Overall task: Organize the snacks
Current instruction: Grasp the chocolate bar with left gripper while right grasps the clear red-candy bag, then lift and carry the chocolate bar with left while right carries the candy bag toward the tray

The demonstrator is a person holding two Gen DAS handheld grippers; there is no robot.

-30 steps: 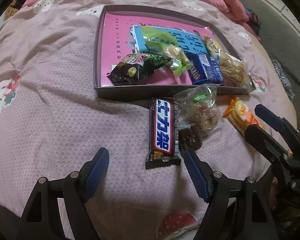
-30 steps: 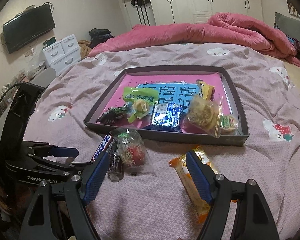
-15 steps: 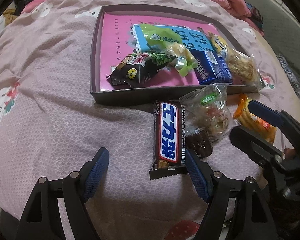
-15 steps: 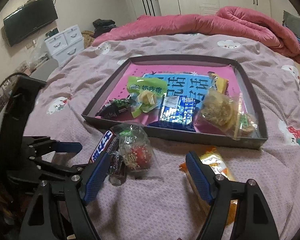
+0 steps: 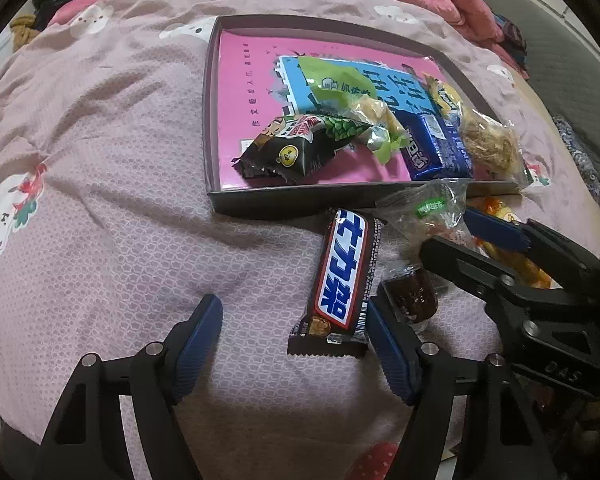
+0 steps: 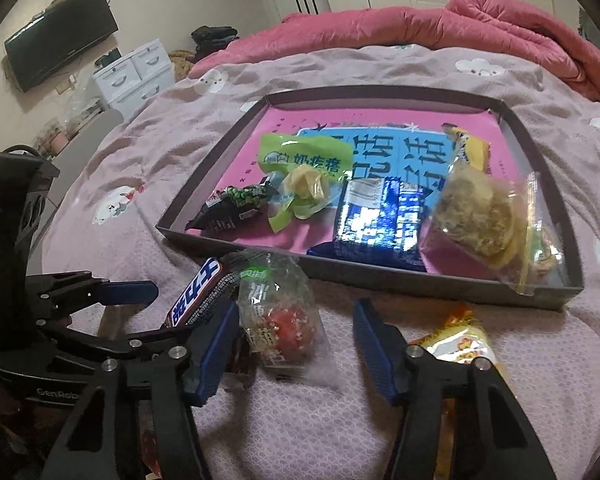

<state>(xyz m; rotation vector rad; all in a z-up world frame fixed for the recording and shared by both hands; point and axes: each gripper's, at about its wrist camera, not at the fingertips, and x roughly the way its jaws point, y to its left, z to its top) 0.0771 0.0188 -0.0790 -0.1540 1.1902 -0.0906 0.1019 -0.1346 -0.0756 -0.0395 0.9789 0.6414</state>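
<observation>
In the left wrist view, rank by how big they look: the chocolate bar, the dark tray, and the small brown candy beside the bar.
1. Dark tray
2. Chocolate bar, though nearer the camera
3. Small brown candy

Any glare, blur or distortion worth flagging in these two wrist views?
Left wrist view: strong fisheye bending of the tray, dark vignette corners, chocolate bar print sharp. Right wrist view: glare whitens the blue packet; the clear bag looks soft.
</observation>
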